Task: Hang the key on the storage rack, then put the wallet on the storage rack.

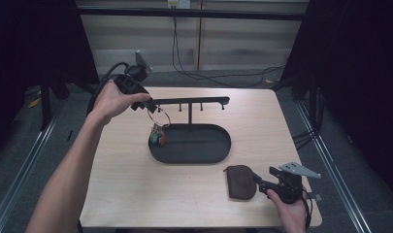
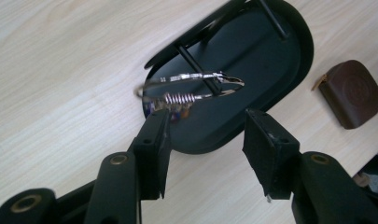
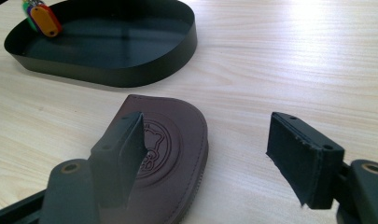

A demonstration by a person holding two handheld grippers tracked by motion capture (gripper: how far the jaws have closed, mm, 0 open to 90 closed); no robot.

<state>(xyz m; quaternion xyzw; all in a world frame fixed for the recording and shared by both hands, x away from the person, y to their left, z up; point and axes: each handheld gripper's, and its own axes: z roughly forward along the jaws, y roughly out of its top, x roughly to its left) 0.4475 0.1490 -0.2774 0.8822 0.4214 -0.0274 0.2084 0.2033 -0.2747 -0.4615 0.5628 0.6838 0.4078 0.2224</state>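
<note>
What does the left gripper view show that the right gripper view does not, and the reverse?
Left gripper view: the wire key ring with its spring coil, looped on the stand's peg, ahead of the open left gripper. Right gripper view: the embossed emblem on the brown leather pouch, between the open right gripper fingers. Both: the black oval tray, the pouch, the wooden table.

No text, brand or number can be read; the brown leather pouch [image 3: 168,154] beside the black tray [image 3: 130,70] bears only an embossed round emblem.
</note>
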